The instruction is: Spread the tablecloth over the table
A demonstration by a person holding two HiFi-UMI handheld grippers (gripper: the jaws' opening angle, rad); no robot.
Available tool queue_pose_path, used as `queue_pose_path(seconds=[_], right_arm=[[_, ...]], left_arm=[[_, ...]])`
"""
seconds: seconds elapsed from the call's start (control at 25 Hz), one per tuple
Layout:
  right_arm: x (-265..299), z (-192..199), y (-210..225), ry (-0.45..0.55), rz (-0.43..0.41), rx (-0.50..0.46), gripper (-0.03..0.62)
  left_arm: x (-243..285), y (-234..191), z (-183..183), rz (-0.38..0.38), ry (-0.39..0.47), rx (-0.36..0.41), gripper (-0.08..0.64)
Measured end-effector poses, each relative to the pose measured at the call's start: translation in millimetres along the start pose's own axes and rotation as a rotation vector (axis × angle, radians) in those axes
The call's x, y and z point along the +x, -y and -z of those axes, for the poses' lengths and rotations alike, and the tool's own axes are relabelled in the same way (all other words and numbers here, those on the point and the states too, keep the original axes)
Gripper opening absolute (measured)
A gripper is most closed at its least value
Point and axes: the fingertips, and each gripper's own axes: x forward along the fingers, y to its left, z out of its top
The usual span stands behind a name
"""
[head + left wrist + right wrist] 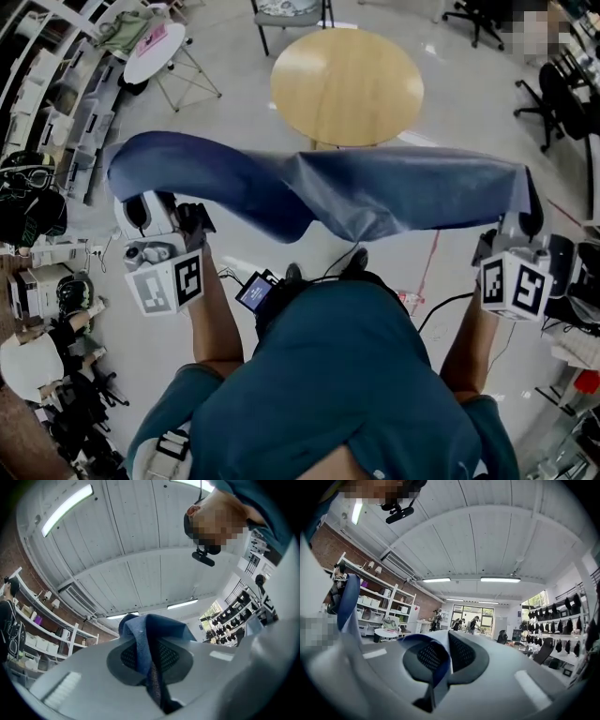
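Observation:
A blue tablecloth (375, 192) hangs stretched in the air between my two grippers, sagging and folded in the middle. Beyond it stands the round wooden table (347, 84), bare on top. My left gripper (141, 204) is shut on the cloth's left corner, and in the left gripper view a bunch of blue cloth (143, 639) is pinched between the jaws of that gripper (151, 663), which points up at the ceiling. My right gripper (521, 221) is shut on the right corner. In the right gripper view a fold of cloth (438, 665) sits between the closed jaws of the right gripper (440, 660).
A small white folding table (155, 52) with items stands at the far left, beside shelving (37, 103). A chair (291, 14) is behind the round table, and office chairs (553, 94) stand at the right. Cables lie on the floor near my feet. People (464, 623) stand far off.

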Motion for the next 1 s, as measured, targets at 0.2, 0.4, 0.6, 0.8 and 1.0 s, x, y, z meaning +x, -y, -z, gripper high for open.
queue_pose_path(seconds=[0.2, 0.4, 0.6, 0.8, 1.0], right_arm=[[25, 1, 20, 0.023, -0.050, 0.001, 0.009], [47, -2, 30, 0.024, -0.061, -0.005, 0.009], [64, 3, 37, 0.013, -0.049, -0.018, 0.009], [94, 7, 34, -0.020, -0.019, -0.048, 0.010], [131, 13, 39, -0.059, 0.026, -0.088, 0.011]], left_arm=[[9, 12, -10, -0.058, 0.018, 0.040, -0.002], [26, 10, -11, -0.084, 0.016, 0.067, -0.001], [45, 9, 5, -0.076, 0.022, 0.045, 0.000], [75, -12, 28, -0.071, 0.010, 0.040, -0.001], [111, -35, 61, -0.077, 0.017, 0.003, -0.001]])
